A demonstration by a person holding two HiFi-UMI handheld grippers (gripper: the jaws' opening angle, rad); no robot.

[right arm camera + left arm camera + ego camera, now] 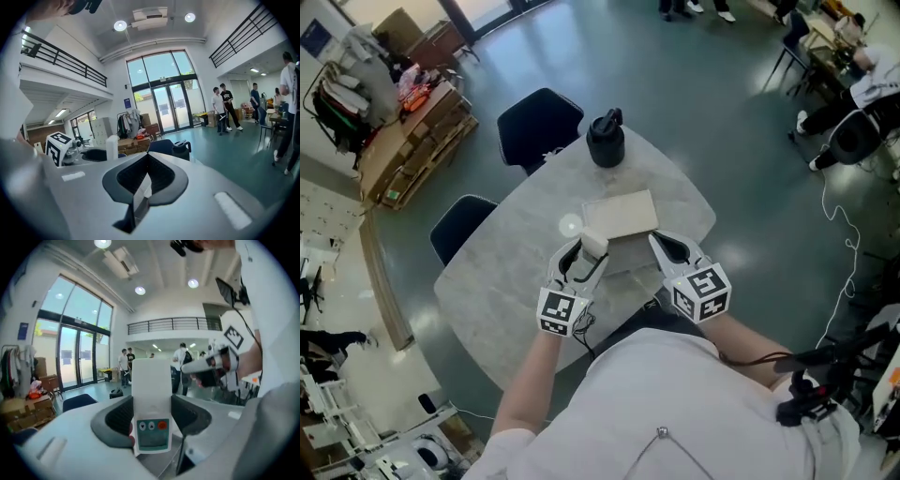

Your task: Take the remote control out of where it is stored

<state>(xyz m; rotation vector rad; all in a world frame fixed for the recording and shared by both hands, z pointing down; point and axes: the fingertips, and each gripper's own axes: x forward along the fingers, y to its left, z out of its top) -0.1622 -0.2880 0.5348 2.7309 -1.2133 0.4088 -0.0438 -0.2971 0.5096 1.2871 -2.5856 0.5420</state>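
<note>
A white remote control (pixel 151 394) with two grey buttons and a red one stands upright between the jaws of my left gripper (pixel 151 414), which is shut on it. In the head view the remote (pixel 593 245) sticks up out of the left gripper (pixel 584 255), just in front of a flat beige box (pixel 621 216) on the table. My right gripper (pixel 667 248) is at the box's front right corner. Its jaws are shut in the right gripper view (pixel 146 176), with a thin pale flap edge (pixel 139 199) pinched between them. The box's inside is hidden.
The pale rounded table (pixel 516 272) also carries a black jug (pixel 606 139) at its far edge. Two dark chairs (pixel 539 122) stand beyond the table on the left. Stacked cartons (pixel 417 141) lie far left, and people stand in the hall (pixel 225 110).
</note>
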